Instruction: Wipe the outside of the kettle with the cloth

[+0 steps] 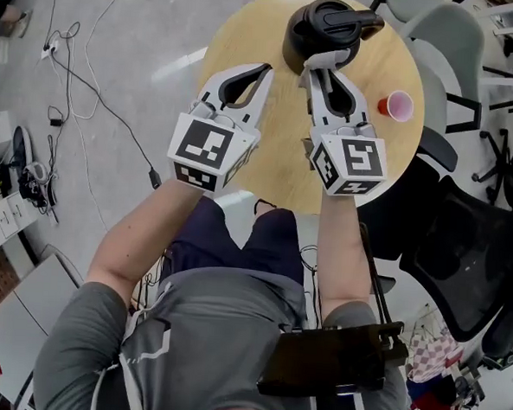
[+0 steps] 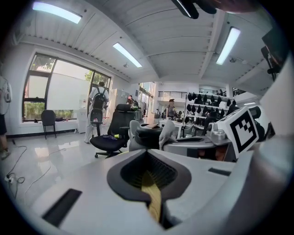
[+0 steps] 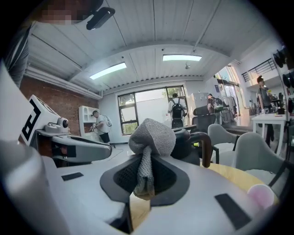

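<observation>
A black kettle (image 1: 323, 31) stands at the far side of the round wooden table (image 1: 249, 35). My right gripper (image 1: 322, 69) is shut on a bunched grey cloth (image 1: 330, 57), which sits just in front of the kettle's near side. In the right gripper view the cloth (image 3: 151, 137) bulges above the jaws (image 3: 147, 160), with the kettle (image 3: 193, 142) and its handle right behind it. My left gripper (image 1: 262, 71) hovers over the table to the left of the kettle, shut and empty. In the left gripper view its shut jaws (image 2: 148, 153) point toward the kettle (image 2: 148, 136).
A pink cup (image 1: 399, 105) stands on the table right of my right gripper, also visible as the cup (image 3: 260, 195) in the right gripper view. Office chairs (image 1: 461, 256) crowd the table's right side. Cables (image 1: 82, 85) lie on the floor at the left.
</observation>
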A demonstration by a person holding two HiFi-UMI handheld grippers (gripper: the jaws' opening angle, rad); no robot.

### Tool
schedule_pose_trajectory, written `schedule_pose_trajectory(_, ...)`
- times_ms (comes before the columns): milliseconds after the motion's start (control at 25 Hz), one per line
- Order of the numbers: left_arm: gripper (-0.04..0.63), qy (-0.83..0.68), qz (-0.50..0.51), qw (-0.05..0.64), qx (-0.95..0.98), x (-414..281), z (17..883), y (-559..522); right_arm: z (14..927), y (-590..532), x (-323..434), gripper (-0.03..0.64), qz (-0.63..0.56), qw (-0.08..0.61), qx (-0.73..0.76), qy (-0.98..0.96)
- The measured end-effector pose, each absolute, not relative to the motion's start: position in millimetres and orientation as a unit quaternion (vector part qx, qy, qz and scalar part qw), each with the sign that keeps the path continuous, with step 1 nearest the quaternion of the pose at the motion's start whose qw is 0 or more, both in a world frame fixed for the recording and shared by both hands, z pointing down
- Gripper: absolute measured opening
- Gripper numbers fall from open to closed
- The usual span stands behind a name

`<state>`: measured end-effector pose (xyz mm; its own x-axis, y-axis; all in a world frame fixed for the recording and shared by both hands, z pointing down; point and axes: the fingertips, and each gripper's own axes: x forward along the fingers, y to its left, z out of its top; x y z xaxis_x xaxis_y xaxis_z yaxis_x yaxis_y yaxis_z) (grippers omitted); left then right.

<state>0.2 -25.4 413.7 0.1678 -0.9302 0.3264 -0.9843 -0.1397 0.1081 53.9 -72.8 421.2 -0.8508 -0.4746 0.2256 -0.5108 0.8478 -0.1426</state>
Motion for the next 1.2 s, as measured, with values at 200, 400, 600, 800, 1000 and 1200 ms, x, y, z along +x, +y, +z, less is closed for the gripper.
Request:
schedule_pose_trajectory(200, 0.009, -0.619, 0.087, 0.146, 0.766, -15.1, 411.7, -34.2, 428.2, -82.3, 40.7, 0.052, 0.089, 0.105, 0.292, -0.946)
schedule_pose_trajectory(400, 0.009, -0.59, 0.107, 0.144, 0.787, -20.9, 434.1, -41.1, 446.1, -79.7, 36.7, 0.052, 0.071, 0.095, 0.314, -0.942)
schedule_pose_trajectory(600, 0.009, -0.558, 0.123, 0.153, 0.806, -23.1, 458.5, -40.7, 496.5, -76.4, 40.6, 0.052, 0.125, 0.13, 0.352, -0.919)
schedule_pose_trajectory(800, 0.009, -0.541, 0.153, 0.145, 0.814, -28.7, 490.1, -43.7, 539.4, -79.3, 38.3, 0.052, 0.133, 0.163, 0.366, -0.907)
schedule_pose_trajectory(1000, 0.009, -0.529, 0.153, 0.149, 0.821, -32.9, 511.0, -44.5, 565.2, -79.5, 34.2, 0.052, 0.145, 0.181, 0.378, -0.896)
schedule_pose_trajectory(1200, 0.009, -0.519, 0.15, 0.159, 0.826, -39.2, 521.0, -41.4, 573.9, -79.5, 35.3, 0.052, 0.136, 0.216, 0.401, -0.88)
